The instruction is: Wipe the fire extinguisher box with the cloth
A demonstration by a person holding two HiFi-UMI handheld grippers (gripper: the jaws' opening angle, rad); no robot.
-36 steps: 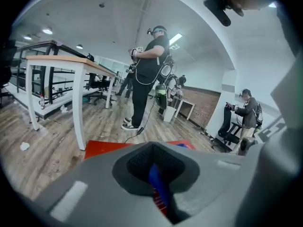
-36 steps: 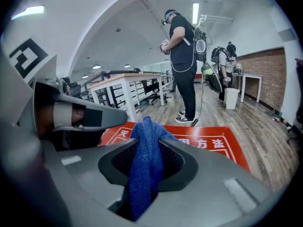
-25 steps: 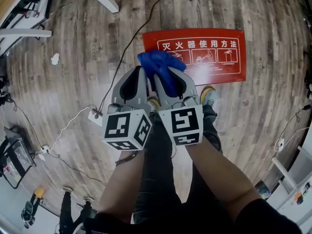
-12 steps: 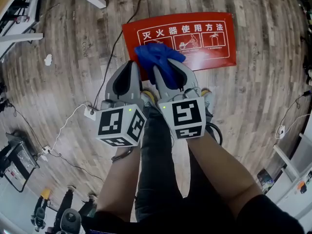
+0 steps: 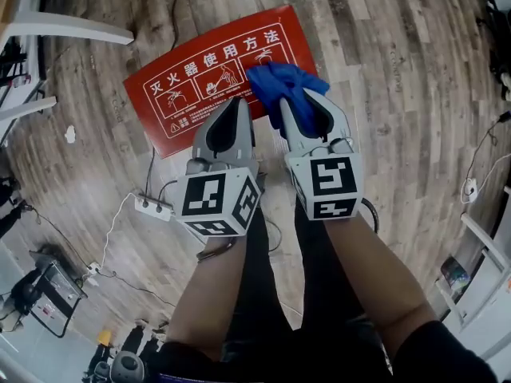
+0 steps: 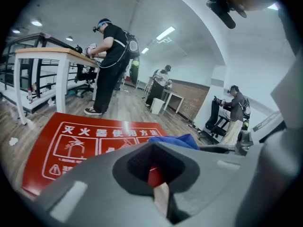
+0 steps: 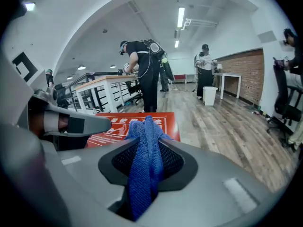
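Note:
The fire extinguisher box (image 5: 209,72) is a flat red panel with white print, lying tilted on the wooden floor. My right gripper (image 5: 302,108) is shut on a bunched blue cloth (image 5: 284,84), which sits over the box's right end. In the right gripper view the cloth (image 7: 144,167) is pinched between the jaws, with the box (image 7: 113,128) beyond. My left gripper (image 5: 232,116) is shut and holds nothing, hovering over the box's near edge beside the right one. The left gripper view looks past its closed jaws to the box (image 6: 80,143) and the cloth (image 6: 179,140).
A white power strip (image 5: 154,207) with cables lies on the floor at the left. White desk legs (image 5: 68,29) stand at the upper left. Several people stand at desks (image 7: 106,82) farther off. The holder's legs (image 5: 275,294) are below the grippers.
Both grippers have travelled along the box from its left end to its right end, the cloth going with the right one. The view has turned, so the box now lies tilted.

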